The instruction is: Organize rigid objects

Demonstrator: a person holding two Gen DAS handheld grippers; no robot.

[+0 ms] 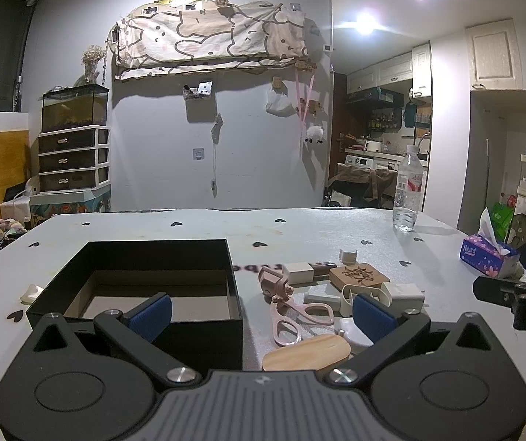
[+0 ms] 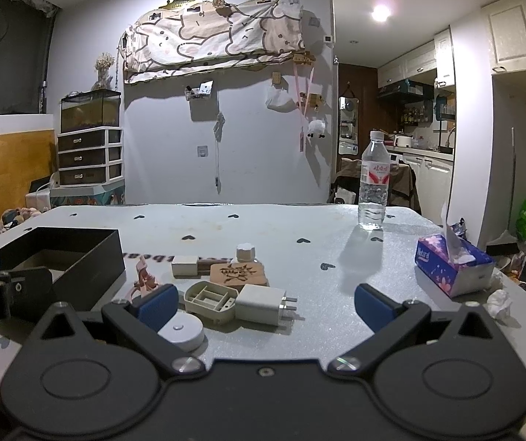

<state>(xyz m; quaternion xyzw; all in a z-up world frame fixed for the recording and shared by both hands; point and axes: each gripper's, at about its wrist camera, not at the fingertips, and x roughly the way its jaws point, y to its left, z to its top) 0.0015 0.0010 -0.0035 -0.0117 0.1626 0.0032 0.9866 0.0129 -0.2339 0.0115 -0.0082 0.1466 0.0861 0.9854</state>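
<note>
An open black box [image 1: 160,257] stands on the table, also in the right wrist view [image 2: 79,253]. Beside it lies a cluster: pink scissors [image 1: 292,316], a wooden oval [image 1: 307,354], a carved wooden coaster [image 1: 358,275] [image 2: 239,273], a white plug adapter [image 2: 263,303], a cream plastic holder [image 2: 209,299], a white round disc [image 2: 185,332], a small white block [image 2: 185,264]. My left gripper [image 1: 261,314] is open above the box's near right corner and the scissors. My right gripper [image 2: 264,305] is open around the plug adapter and holder area, holding nothing.
A water bottle [image 2: 373,187] stands at the table's far right. A purple tissue box [image 2: 454,264] sits at the right edge with a crumpled tissue [image 2: 500,303] near it. A small white piece [image 1: 31,292] lies left of the box.
</note>
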